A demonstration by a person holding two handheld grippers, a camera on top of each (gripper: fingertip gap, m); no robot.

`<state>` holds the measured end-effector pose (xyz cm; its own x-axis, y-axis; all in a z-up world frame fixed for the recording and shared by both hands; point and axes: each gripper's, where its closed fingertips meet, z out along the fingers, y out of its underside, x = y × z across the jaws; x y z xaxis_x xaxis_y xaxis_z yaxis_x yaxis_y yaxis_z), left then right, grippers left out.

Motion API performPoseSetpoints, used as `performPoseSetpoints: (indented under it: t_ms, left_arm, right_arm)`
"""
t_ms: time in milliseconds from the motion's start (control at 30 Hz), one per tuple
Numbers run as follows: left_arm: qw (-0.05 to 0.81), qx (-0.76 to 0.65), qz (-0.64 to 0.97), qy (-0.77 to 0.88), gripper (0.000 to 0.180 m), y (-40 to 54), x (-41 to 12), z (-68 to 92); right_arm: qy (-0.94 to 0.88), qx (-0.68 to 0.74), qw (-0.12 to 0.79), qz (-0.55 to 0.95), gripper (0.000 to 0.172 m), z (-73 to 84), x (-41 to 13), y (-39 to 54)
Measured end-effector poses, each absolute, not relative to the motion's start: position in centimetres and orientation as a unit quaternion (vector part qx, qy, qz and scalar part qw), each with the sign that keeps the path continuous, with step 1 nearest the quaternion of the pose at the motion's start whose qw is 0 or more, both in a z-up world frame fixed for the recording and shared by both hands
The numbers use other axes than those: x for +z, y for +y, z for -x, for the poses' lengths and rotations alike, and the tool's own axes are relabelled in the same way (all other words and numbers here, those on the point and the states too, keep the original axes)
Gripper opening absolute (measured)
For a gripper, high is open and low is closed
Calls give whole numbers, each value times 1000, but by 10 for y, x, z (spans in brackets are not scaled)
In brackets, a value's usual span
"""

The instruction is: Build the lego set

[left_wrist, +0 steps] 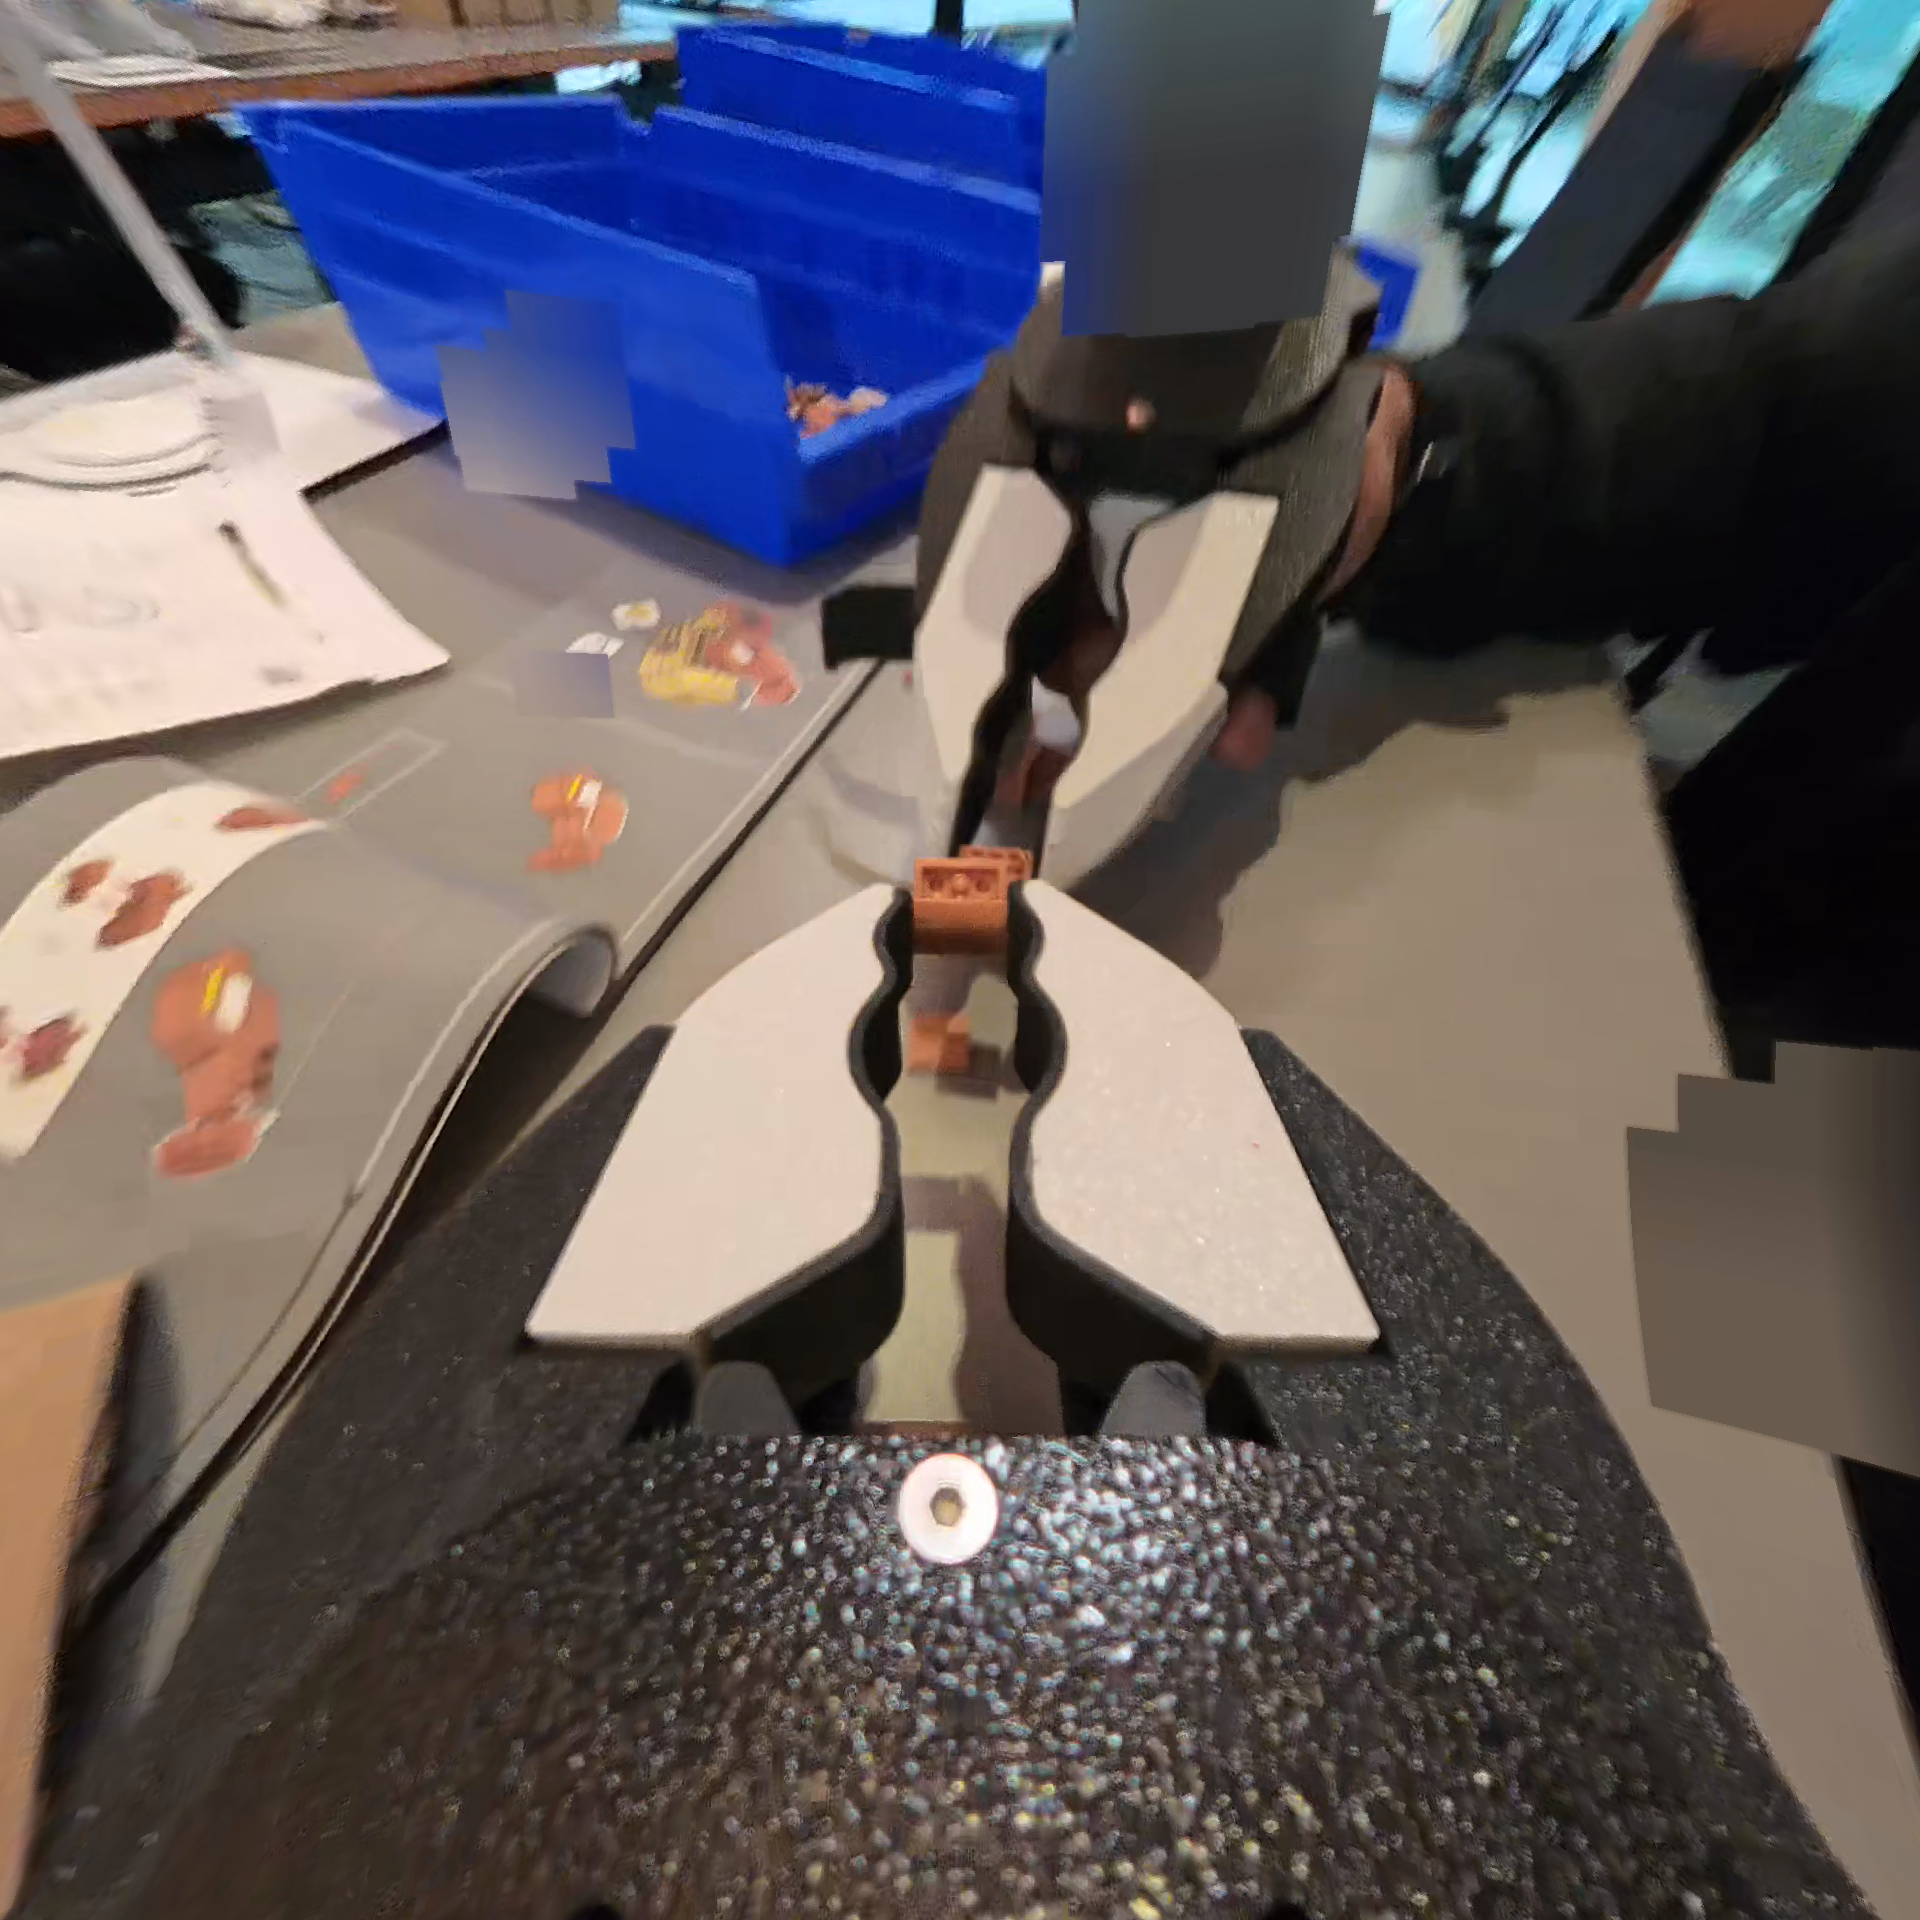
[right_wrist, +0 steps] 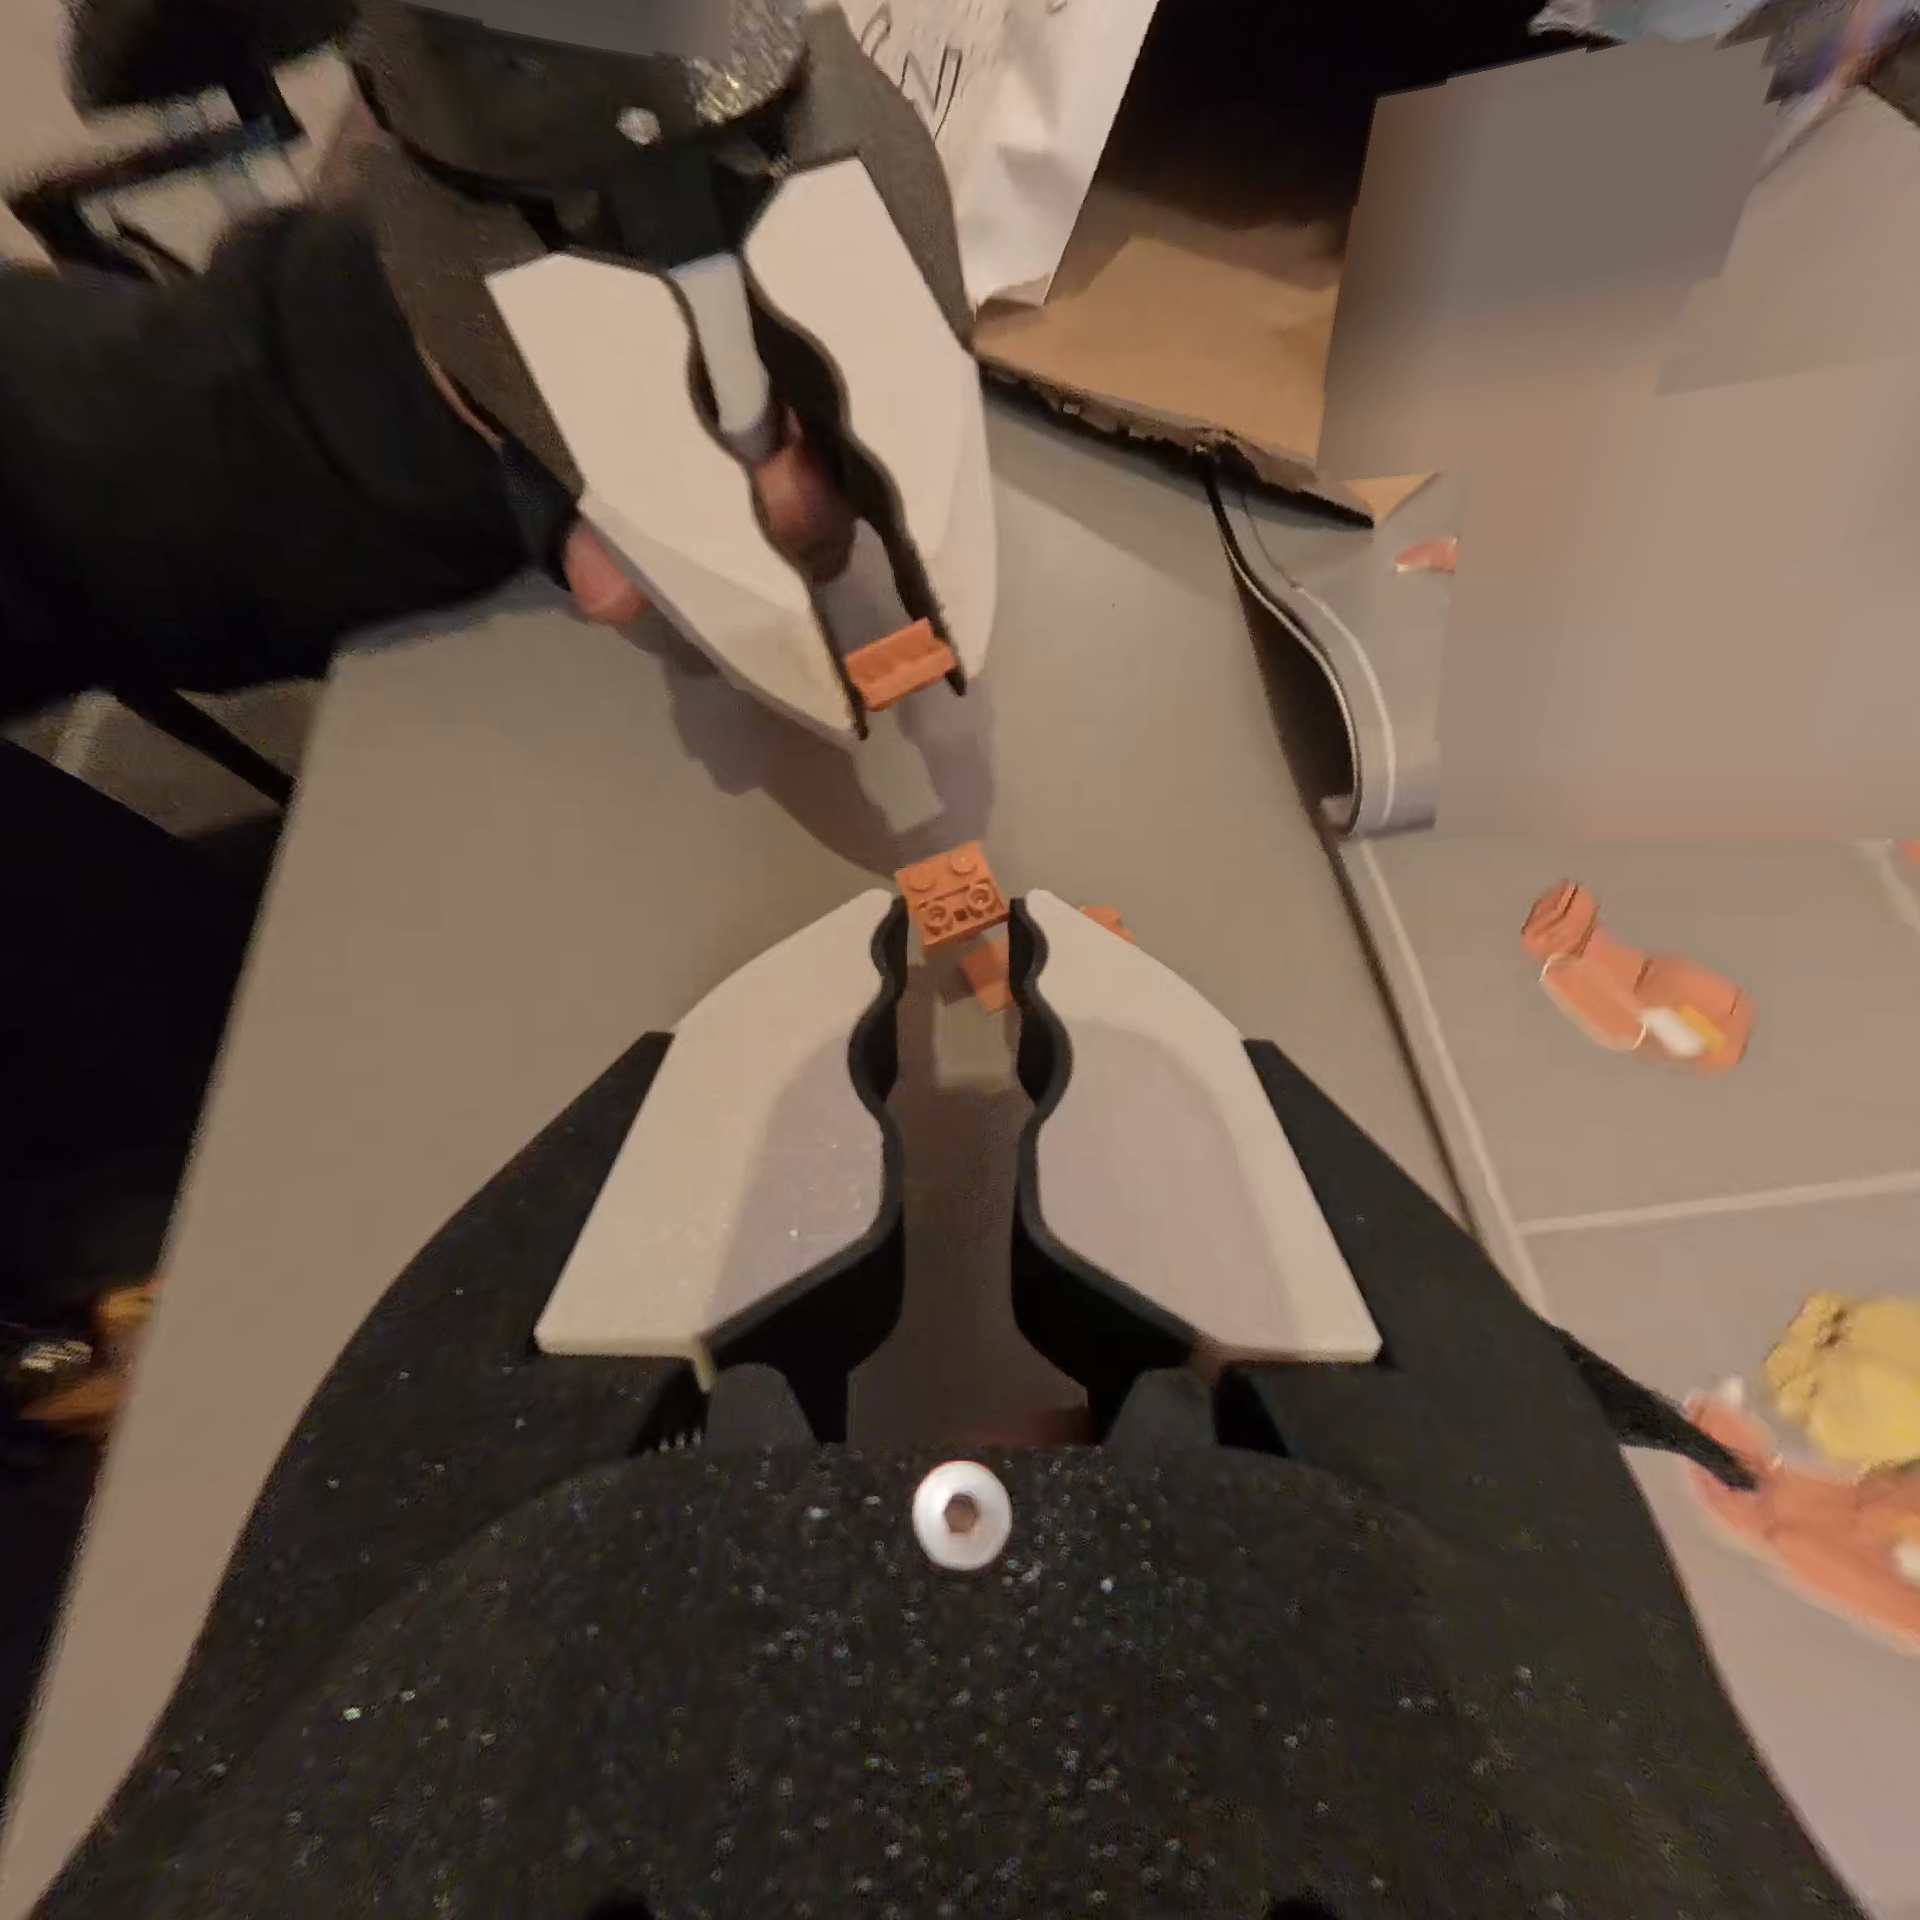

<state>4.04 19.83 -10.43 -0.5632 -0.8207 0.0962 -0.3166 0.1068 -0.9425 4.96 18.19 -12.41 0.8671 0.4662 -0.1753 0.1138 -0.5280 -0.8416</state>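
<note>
My left gripper (left_wrist: 961, 904) is shut on a small orange-brown brick (left_wrist: 961, 914), pinched at the fingertips above the grey table (left_wrist: 1403, 935). In the right wrist view this gripper (right_wrist: 904, 686) comes in from the top with the brick (right_wrist: 899, 665) between its tips. My right gripper (right_wrist: 956, 920) is shut on a second orange studded brick (right_wrist: 951, 896), held slightly askew. In the left wrist view it (left_wrist: 1003, 831) points down just beyond my left fingertips, with its brick (left_wrist: 1000, 858) close behind the left one. A loose orange piece (right_wrist: 987, 982) lies on the table below.
Blue bins (left_wrist: 623, 312) stand at the back left, one with small orange parts. An open instruction booklet (left_wrist: 416, 831) and white papers (left_wrist: 156, 603) lie to the left. A cardboard box (right_wrist: 1195, 312) stands beyond the booklet (right_wrist: 1662, 1091). A person's dark sleeve (left_wrist: 1610, 468) reaches in from the right. My left and right fingertips are right by each other.
</note>
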Motion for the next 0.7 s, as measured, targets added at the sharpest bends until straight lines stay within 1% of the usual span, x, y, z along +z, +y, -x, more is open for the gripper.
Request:
performPoseSetpoints:
  t_ms: [133,200,267,367,567,700]
  left_arm:
    - [123,-600,388,689,16,174,-89,-62]
    - [106,-602,368,700,16,162,-89,-73]
    - [121,-577,345,730,16,154,-96,-83]
    - [168,-532,307,771,16,145,-108,-88]
    - [227,-482,253,808,16,130,-121,-87]
    - [257,-459,236,817,16,128,-127,-87]
  right_arm:
    - [-65,290,485,822,18,-62,-103,160]
    - [-27,325,487,810,18,-71,-100,152]
    - [-7,321,494,808,18,-83,-102,147]
    - [-5,298,493,817,18,-93,-111,138]
    - [-41,231,486,842,18,-93,-126,131]
    - [-71,216,480,847,18,-83,-129,130]
